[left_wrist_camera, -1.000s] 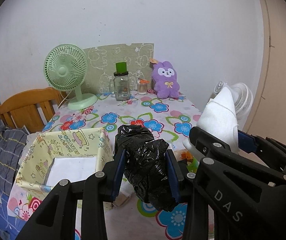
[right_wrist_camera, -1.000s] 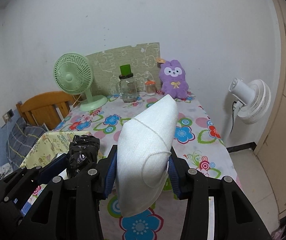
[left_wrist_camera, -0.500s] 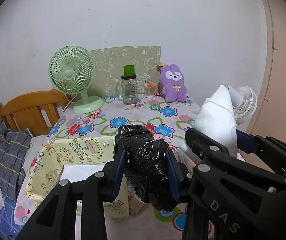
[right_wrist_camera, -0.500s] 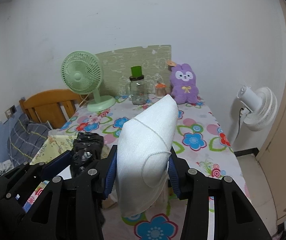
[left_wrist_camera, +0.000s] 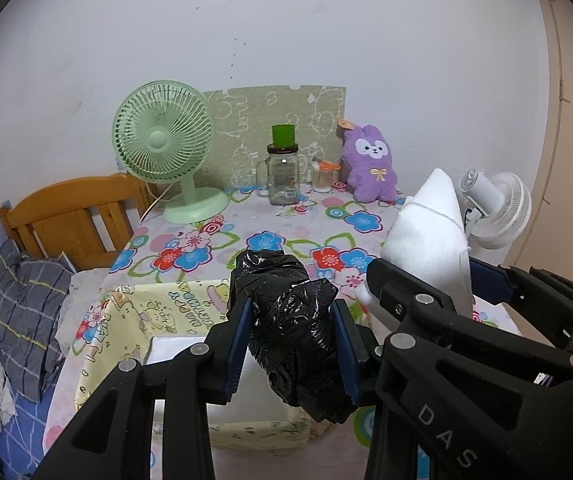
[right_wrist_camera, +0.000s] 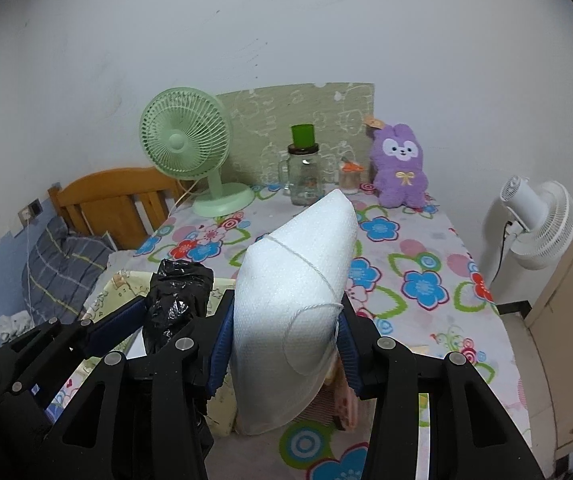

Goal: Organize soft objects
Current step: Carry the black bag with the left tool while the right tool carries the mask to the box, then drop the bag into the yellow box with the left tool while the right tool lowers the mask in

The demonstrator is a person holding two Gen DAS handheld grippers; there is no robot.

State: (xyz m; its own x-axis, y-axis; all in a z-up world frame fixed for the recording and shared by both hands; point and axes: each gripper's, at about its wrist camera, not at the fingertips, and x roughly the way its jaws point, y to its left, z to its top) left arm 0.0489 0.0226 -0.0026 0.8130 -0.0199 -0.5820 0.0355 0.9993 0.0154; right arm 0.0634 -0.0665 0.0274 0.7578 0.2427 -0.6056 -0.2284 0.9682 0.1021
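Two soft bundles held aloft, side by side, over the near edge of the flowered tabletop [left_wrist_camera: 270, 216]. Landmark taken: the yellow fabric bin [left_wrist_camera: 142, 320], open-topped, with a white lining inside.

Left tool [left_wrist_camera: 292, 344] clamped on a crumpled black plastic bag [left_wrist_camera: 292, 320], blue pads pressing in from both sides; bag poised above the bin's right side, probably lined up for dropping in. Right tool [right_wrist_camera: 282, 344] clamped on a white foam-wrap bundle [right_wrist_camera: 298, 280] tied with thin white string, held just right of the bin, over the tabletop. Both bundles gripped low and upright, likely so that their bulk stays clear of the pads at release.

Under the white bundle, right of the bin: a pinkish flat item [right_wrist_camera: 338, 404], only partly in view, kind not clear.

Far beyond the bin, against the wall: a green desk fan [left_wrist_camera: 162, 148], a glass jar with a green cup on its lid [left_wrist_camera: 282, 172], a small jar [left_wrist_camera: 322, 174] and a purple plush rabbit [left_wrist_camera: 370, 168], the last soft too and perhaps still to be sorted. Right of the tabletop, a white standing fan [right_wrist_camera: 538, 220]. Left of the bin, a wooden headboard [left_wrist_camera: 70, 216] and plaid bedding [left_wrist_camera: 18, 308].

Writing: "DAS" moulded on the right tool's arm in the left view; printed cartoon lettering on the bin wall, upside down and not surely readable.
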